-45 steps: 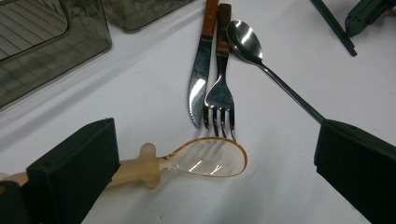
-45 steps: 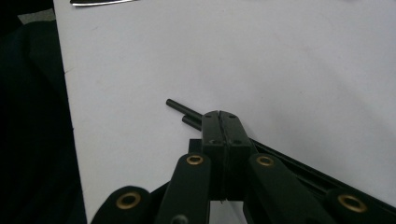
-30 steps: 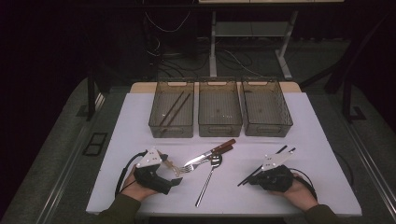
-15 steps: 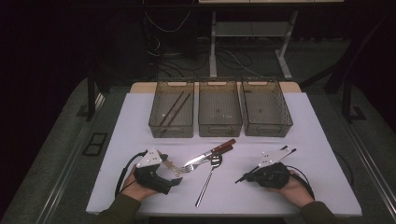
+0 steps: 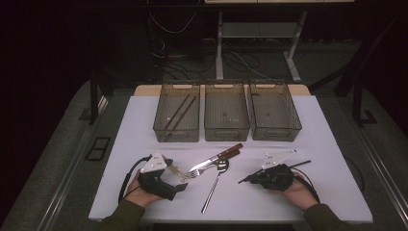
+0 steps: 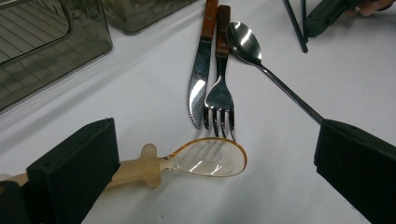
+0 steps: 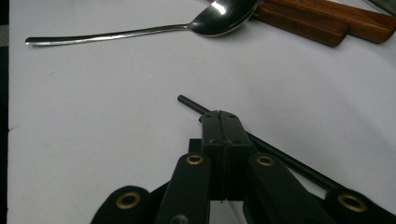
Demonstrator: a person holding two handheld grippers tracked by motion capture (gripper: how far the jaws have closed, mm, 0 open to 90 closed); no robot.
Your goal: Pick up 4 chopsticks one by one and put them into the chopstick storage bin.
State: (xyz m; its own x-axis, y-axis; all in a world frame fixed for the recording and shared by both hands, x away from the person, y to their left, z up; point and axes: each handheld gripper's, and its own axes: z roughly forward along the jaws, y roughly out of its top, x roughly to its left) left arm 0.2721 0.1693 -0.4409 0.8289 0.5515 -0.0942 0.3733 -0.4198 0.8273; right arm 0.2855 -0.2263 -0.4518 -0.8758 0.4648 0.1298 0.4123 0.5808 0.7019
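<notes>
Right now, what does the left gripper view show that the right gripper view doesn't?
The left gripper view adds an amber plastic spoon between the open left claw, the knife blade, the fork tines and a grey bin. The right gripper view adds the shut right claw with a black chopstick crossing behind it. Both share the metal spoon, wooden handles and white table.

We look along our left claw [image 6: 212, 172], whose two black jaws stand wide apart. Between them lies a clear amber plastic spoon [image 6: 187, 162] on the white surface [image 6: 140, 93], its pale handle passing by the left jaw. Beyond its bowl lie a knife [image 6: 201, 65], a fork [image 6: 219, 84] and a steel spoon [image 6: 261, 51]. A smoky bin [image 6: 46, 51] stands upper left.
</notes>
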